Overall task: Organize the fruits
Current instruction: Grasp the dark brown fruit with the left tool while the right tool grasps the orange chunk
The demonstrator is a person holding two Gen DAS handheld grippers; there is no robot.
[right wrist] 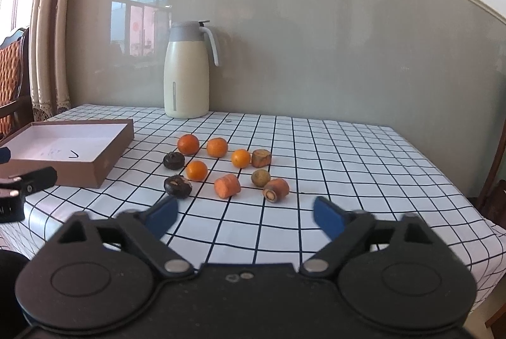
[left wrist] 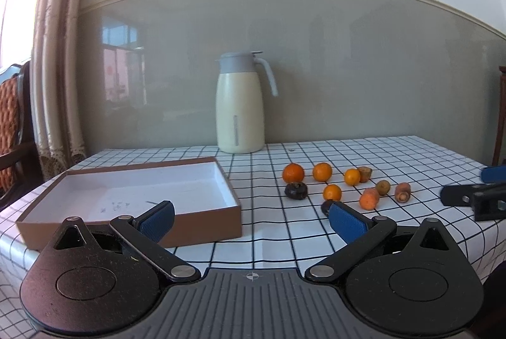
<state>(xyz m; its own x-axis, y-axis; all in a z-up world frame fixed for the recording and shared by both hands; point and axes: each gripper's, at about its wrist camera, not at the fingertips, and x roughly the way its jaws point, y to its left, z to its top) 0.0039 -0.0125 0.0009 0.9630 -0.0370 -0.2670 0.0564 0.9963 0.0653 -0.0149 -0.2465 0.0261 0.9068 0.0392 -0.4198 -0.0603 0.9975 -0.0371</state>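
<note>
Oranges [right wrist: 188, 144] lie loose; right gripper [right wrist: 245, 214], jaws apart and empty, should straddle one squarely before closing toward the box [right wrist: 95, 171].

Your tabletop [right wrist: 348, 155] wore a smooth, faintly glossy checked cloth, likely plastic-coated. At left, the box [left wrist: 177, 225] looked like matt brown cardboard with a white paper lining. The jug [right wrist: 186, 79] at upper centre had a satiny cream body and a matt grey plastic lid. The oranges [right wrist: 188, 144] showed a dimpled, slightly shiny peel; the carrot pieces [right wrist: 227, 185] looked dull and rough. Each hand-held gripper [right wrist: 245, 214] was grainy black plastic with metal rivets and textured blue pads [left wrist: 346, 220].
</note>
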